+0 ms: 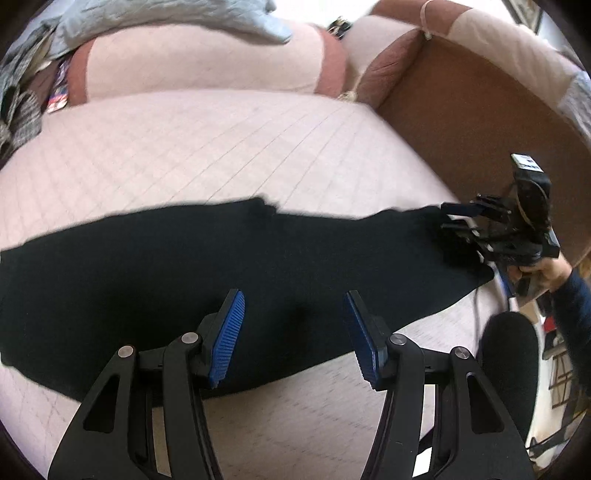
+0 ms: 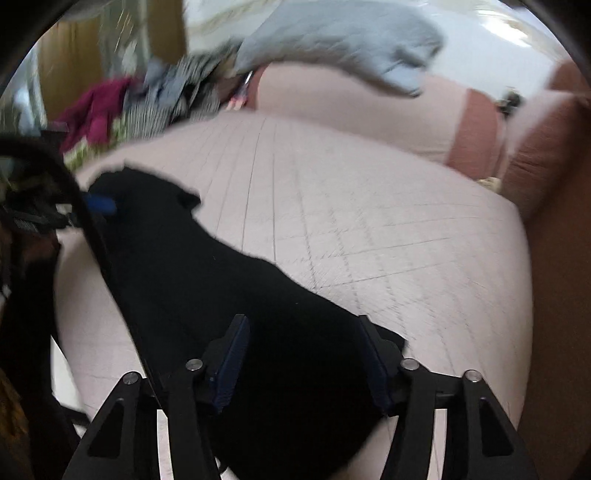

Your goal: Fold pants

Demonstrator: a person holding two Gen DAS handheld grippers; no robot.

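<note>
Black fabric, the pants, lies in a long band across the middle of the left wrist view, on a pale pink quilted cover of a sofa seat. Its upper edge runs ragged from mid-left to mid-right of the frame; its lower edge slants up toward the right.

The left gripper fills the lower centre of the frame, jaws spread wide with nothing between the blue pads, above the middle of the pants. Whether the pads touch the cloth cannot be told.

The right gripper sits at the right edge of that view, at the pants' right end. In its own view, the right gripper has its jaws wide apart over that end of the cloth, and black fabric fills the gap between them; the pads are not closed on it.

Above the pants a broad stretch of bare quilted cover reaches to the back cushions in the upper frame. A brown armrest bounds the seat at upper right. A grey-blue blanket drapes over the cushions, and a pile of mixed clothes sits at upper left of the right wrist view.
</note>
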